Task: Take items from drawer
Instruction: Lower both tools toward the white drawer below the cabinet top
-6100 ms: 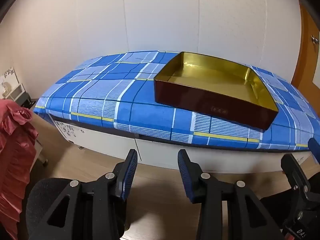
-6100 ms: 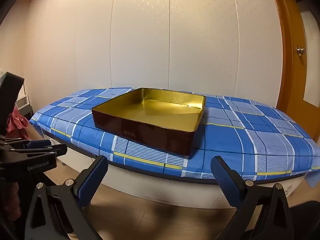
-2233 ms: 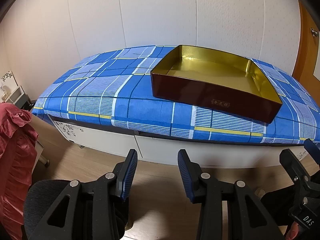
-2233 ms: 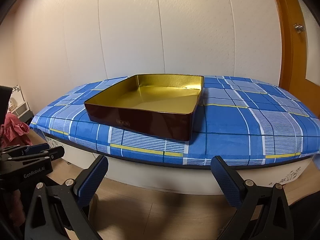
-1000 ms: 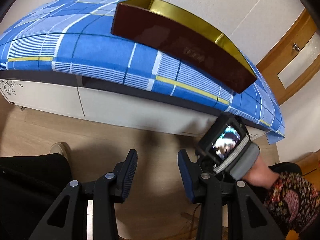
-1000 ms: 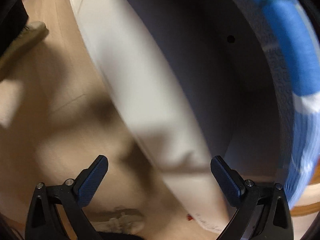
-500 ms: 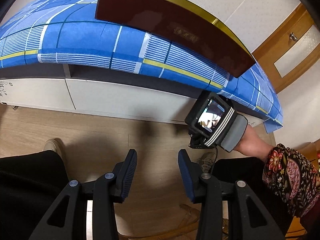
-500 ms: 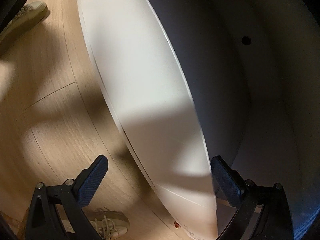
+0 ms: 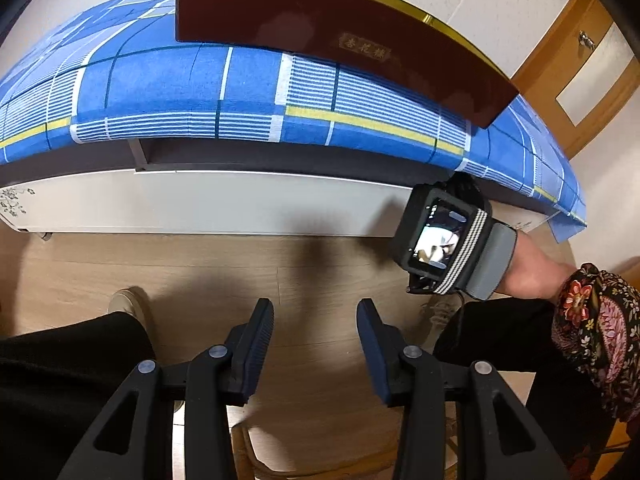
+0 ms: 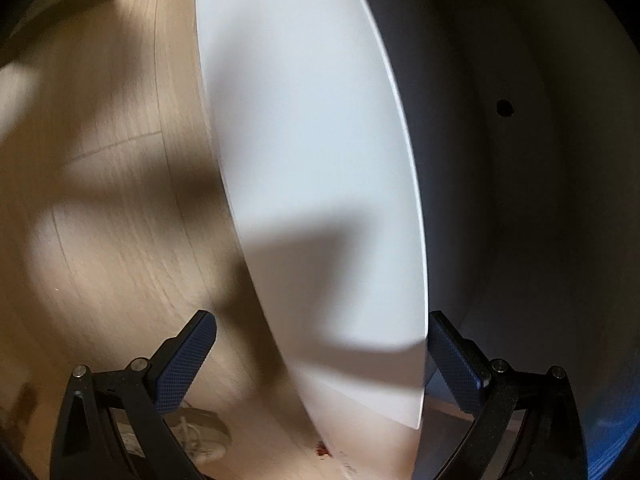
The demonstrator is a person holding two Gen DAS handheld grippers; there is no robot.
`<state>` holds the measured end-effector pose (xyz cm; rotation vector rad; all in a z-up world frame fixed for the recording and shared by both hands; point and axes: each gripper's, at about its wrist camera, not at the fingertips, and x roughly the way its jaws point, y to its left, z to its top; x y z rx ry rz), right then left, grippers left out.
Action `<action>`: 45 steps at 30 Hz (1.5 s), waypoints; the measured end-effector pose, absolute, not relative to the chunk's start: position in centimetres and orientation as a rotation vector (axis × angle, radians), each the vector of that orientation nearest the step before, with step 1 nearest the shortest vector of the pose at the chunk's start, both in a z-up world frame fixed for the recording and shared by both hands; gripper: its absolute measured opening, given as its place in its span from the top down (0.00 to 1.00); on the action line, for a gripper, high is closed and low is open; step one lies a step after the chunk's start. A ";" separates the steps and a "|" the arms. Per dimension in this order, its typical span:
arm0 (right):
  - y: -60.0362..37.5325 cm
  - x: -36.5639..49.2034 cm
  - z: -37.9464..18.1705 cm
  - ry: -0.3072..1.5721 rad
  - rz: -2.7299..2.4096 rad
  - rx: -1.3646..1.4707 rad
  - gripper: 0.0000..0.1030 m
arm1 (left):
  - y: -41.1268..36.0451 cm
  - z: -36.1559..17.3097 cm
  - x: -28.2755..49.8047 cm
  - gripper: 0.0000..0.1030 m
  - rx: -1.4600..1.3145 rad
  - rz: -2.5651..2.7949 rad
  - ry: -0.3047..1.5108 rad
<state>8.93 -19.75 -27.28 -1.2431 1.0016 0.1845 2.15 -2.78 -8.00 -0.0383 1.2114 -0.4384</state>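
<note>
the right hand-held gripper (image 10: 320,356) is straddling the white drawer front (image 10: 320,184) with jaws released, likely slipping if clamped off its edge, while the left hand-held gripper (image 9: 316,344) is opening empty.

Right tongs (image 10: 320,356) now straddle the drawer front (image 10: 320,184).

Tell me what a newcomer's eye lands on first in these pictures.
First, the dark red tray with its gold rim, sitting on the blue plaid cloth atop the low cabinet. Then the white drawer front filling the right wrist view, standing between the open right gripper's fingers.
</note>
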 end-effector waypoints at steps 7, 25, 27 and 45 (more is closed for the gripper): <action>-19.4 7.1 -26.8 0.984 0.189 -1.269 0.00 | -3.8 -9.7 5.7 0.25 -0.043 -0.484 1.297; -19.3 6.6 -26.7 0.980 0.218 -1.222 0.00 | -11.3 -16.3 13.7 0.17 0.761 -0.598 1.244; -19.3 6.6 -26.5 0.983 0.220 -1.205 0.00 | -11.4 -16.8 14.2 0.17 0.772 -0.598 1.248; -15.8 0.2 -29.2 1.237 0.553 -1.197 0.20 | -13.4 -18.3 8.5 0.08 0.929 -0.828 1.307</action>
